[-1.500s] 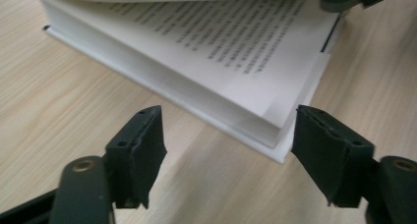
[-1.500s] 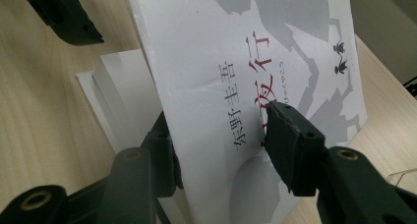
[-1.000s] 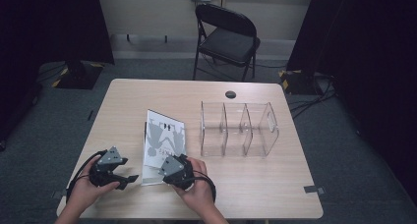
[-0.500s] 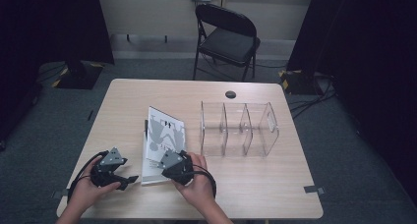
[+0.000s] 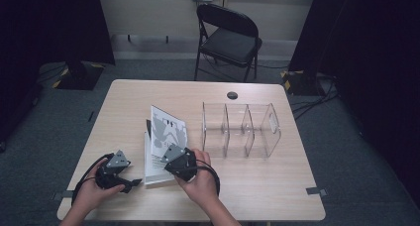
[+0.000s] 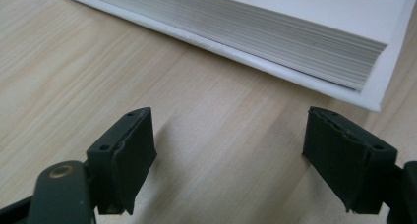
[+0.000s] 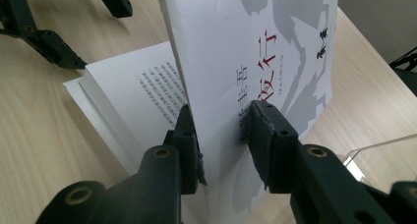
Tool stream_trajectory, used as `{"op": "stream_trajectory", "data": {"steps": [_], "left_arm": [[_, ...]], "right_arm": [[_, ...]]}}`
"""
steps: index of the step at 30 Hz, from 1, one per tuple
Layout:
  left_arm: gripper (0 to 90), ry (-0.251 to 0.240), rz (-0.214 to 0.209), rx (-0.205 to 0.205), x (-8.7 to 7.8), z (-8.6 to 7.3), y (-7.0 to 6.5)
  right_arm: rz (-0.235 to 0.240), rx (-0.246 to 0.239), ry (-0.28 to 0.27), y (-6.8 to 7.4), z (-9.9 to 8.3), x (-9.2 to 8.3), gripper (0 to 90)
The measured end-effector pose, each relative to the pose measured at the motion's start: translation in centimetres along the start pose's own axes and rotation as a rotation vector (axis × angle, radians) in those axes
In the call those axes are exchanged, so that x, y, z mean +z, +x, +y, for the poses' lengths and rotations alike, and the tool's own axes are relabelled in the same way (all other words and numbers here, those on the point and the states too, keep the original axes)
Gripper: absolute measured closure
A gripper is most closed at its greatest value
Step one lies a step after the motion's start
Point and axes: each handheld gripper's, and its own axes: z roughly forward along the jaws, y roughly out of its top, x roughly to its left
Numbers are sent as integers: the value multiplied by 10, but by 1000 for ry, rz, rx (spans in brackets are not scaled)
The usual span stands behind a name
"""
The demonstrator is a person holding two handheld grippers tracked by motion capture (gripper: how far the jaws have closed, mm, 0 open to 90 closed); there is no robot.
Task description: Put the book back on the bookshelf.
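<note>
Right gripper (image 7: 223, 130): jaws, lately closing, pinched the raised front cover (image 7: 255, 62) of a book (image 5: 161, 144). Left gripper (image 6: 228, 150): jaws spread, nothing between, beside the book's page edges (image 6: 275, 32). Book lay on table (image 5: 277, 191), near front edge. Beyond it stood a clear divider rack (image 5: 241, 130).

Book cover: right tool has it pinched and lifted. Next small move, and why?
Probably bring the left tool in to steady the page block: its jaws are open over bare table beside the book's edge, while the right tool is shut on the raised cover, its jaws having just been closing.
</note>
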Motion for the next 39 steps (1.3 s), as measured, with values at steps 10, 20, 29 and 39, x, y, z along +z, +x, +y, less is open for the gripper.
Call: {"op": "stream_trajectory", "data": {"steps": [10, 20, 29, 39], "left_arm": [[191, -11, -26, -9, 7, 6, -4], [155, -24, -8, -41, 15, 12, -3], [161, -35, 16, -21, 18, 16, -5], [158, -41, 23, -6, 19, 17, -6]], "right_arm": [[12, 23, 37, -10, 8, -5, 676], [20, 24, 54, -16, 15, -7, 683], [18, 36, 52, -20, 17, -10, 694], [18, 29, 57, -18, 18, -11, 702]]}}
